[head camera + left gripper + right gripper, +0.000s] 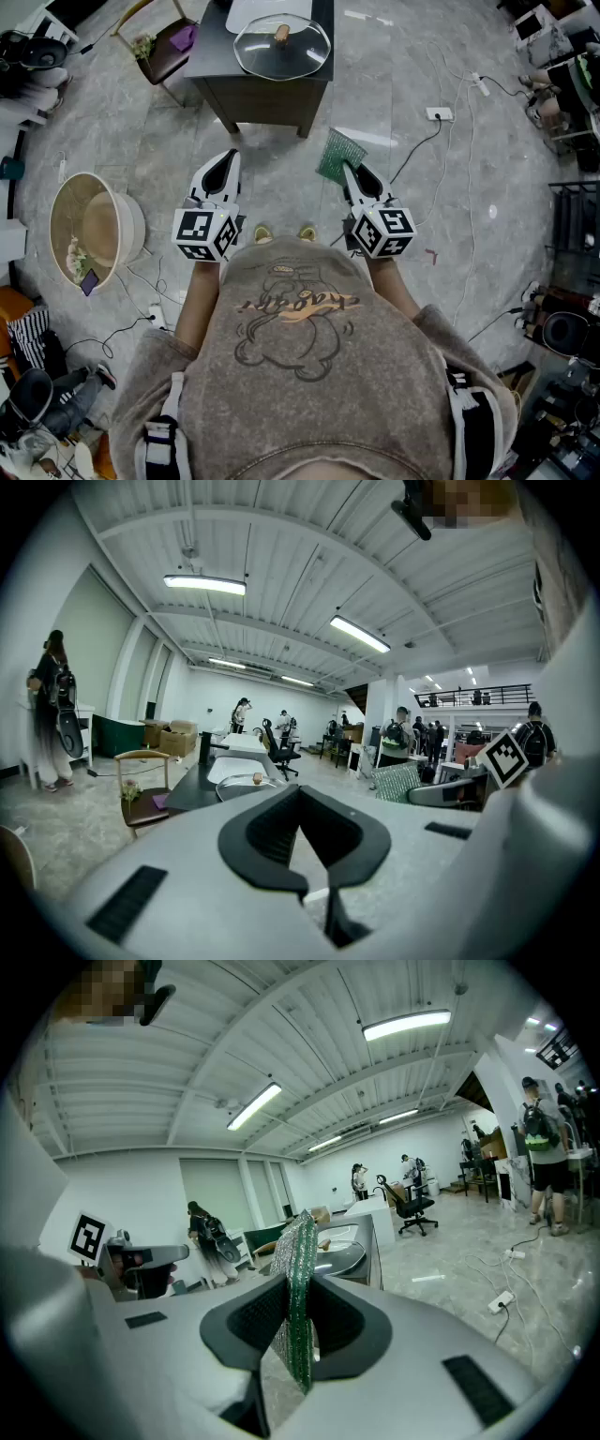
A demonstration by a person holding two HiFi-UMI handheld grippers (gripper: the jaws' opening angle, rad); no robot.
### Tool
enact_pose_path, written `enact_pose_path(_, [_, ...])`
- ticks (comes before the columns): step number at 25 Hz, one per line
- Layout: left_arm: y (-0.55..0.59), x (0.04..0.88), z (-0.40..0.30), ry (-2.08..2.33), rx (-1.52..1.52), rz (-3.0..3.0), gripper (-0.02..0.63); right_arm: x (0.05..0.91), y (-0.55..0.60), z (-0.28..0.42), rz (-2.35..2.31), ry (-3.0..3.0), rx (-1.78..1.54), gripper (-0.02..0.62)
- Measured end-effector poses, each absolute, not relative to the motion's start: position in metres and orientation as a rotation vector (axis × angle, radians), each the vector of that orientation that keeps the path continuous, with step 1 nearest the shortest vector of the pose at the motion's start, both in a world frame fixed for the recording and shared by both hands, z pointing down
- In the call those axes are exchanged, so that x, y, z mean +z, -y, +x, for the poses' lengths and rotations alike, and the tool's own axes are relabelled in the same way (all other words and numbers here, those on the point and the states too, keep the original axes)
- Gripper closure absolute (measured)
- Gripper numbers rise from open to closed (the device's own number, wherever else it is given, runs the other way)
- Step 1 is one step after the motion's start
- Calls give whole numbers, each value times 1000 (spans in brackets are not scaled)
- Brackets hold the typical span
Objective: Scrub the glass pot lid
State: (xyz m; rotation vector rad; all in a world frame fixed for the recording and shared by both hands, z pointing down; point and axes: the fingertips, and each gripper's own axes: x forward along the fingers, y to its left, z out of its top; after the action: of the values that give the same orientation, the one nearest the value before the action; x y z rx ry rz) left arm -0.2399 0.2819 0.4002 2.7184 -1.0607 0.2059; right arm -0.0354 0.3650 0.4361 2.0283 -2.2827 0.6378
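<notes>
Short of the dark table [267, 98], a person stands on the grey stone floor [403, 84] with both tools held out toward it, both well apart from it. On the table's top, near its front edge, lies the glass pot lid [281, 47], dome up, with a wooden knob [280, 34] at its middle. The right tool [349, 172] is clamped on a green scrub pad [337, 155]. This pad stands on edge between the jaws and sticks out past their tips toward the table's right front corner. The left tool [225, 161] has its jaws pressed together with nothing between them, and it points toward the table's left front corner. Left of the table stands a wooden chair [155, 58] with a purple thing [183, 37] on its seat.
</notes>
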Motion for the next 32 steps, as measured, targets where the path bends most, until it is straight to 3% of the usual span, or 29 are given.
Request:
enact_pose_path(21, [-303,410,-204,1159,199,2683,597,454,-389,2,1945,2362,716,508])
enact_pose_path(32, [-248,418,-172,1169,173,2691,597,468,-337,31,1941,2352,733,508])
